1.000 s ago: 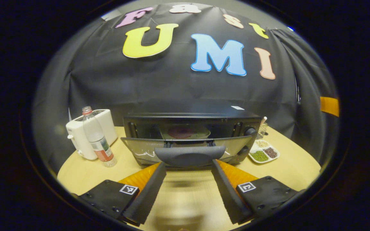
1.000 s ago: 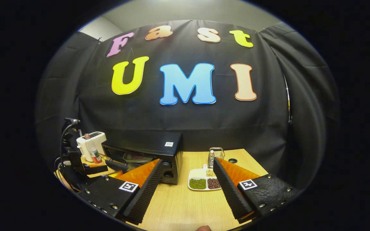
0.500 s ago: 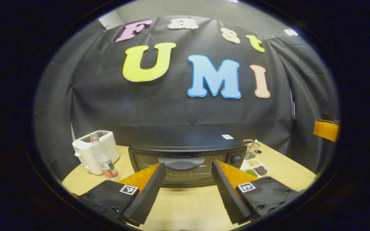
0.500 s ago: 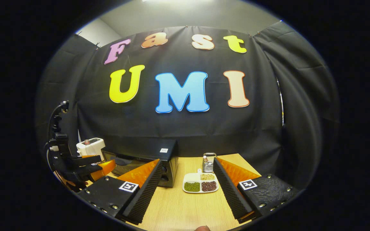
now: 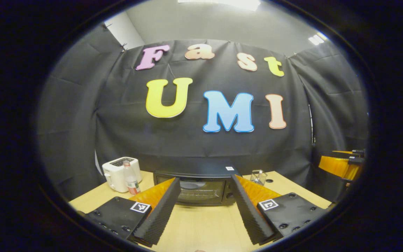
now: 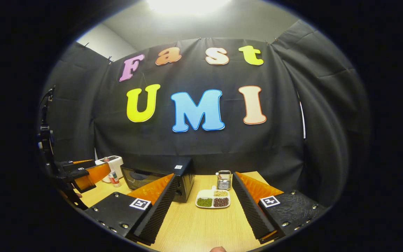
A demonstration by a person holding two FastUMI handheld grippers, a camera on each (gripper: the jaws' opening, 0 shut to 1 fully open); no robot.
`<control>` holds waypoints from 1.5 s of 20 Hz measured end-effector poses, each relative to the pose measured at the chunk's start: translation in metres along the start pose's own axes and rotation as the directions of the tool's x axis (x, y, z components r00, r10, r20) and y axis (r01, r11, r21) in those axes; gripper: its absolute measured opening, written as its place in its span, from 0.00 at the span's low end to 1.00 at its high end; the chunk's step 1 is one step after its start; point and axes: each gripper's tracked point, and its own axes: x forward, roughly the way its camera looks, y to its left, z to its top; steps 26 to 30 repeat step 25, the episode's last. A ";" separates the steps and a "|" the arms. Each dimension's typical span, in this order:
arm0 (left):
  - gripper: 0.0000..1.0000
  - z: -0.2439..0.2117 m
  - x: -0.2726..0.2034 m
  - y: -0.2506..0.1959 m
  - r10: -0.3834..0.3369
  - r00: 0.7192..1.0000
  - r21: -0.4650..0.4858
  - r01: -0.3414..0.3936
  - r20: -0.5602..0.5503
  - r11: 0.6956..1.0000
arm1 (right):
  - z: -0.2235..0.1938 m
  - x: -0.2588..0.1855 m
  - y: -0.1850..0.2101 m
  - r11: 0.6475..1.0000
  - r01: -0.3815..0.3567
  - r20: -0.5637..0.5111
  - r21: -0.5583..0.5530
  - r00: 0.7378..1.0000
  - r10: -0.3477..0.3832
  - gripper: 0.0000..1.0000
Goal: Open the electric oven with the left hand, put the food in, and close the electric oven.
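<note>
Oven point(image 5: 197, 187) sits door shut at the far side of the tabletop point(image 5: 201, 227), dead ahead at twelve o'clock in the left gripper view — framed between the spread fingers of the left gripper point(image 5: 205, 206), which holds nothing. A white toaster point(image 5: 119, 173) and a bottle point(image 5: 130, 182) stand at ten o'clock. In the right gripper view the right gripper point(image 6: 203, 206) is likewise open and empty — a divided dish of beans point(image 6: 212, 202) lies between its fingers, the oven at eleven o'clock.
</note>
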 end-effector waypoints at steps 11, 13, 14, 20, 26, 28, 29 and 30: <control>1.00 0.014 -0.105 0.000 0.042 0.999 0.002 -0.042 0.010 0.999 | 0.020 -0.059 0.020 0.995 -0.063 0.067 -0.073 0.995 0.068 0.98; 1.00 0.020 -0.113 0.011 0.048 0.999 0.025 -0.048 0.014 0.999 | 0.020 -0.061 0.026 0.996 -0.059 0.070 -0.072 0.995 0.064 0.98; 1.00 0.021 -0.116 0.015 0.050 0.999 0.032 -0.051 0.013 0.998 | 0.020 -0.063 0.028 0.996 -0.054 0.065 -0.069 0.996 0.059 0.98; 1.00 0.035 -0.123 0.048 0.064 0.997 0.021 -0.065 0.040 0.998 | 0.037 -0.062 0.049 0.998 -0.046 0.109 -0.038 0.993 0.050 0.98; 1.00 0.046 -0.118 0.063 0.071 0.995 0.025 -0.073 0.064 0.997 | 0.046 -0.053 0.056 1.000 -0.020 0.126 -0.006 0.992 0.020 0.98; 1.00 0.046 -0.118 0.063 0.071 0.995 0.025 -0.073 0.064 0.997 | 0.046 -0.053 0.056 1.000 -0.020 0.126 -0.006 0.992 0.020 0.98; 1.00 0.046 -0.118 0.063 0.071 0.995 0.025 -0.073 0.064 0.997 | 0.046 -0.053 0.056 1.000 -0.020 0.126 -0.006 0.992 0.020 0.98; 1.00 0.046 -0.118 0.063 0.071 0.995 0.025 -0.073 0.064 0.997 | 0.046 -0.053 0.056 1.000 -0.020 0.126 -0.006 0.992 0.020 0.98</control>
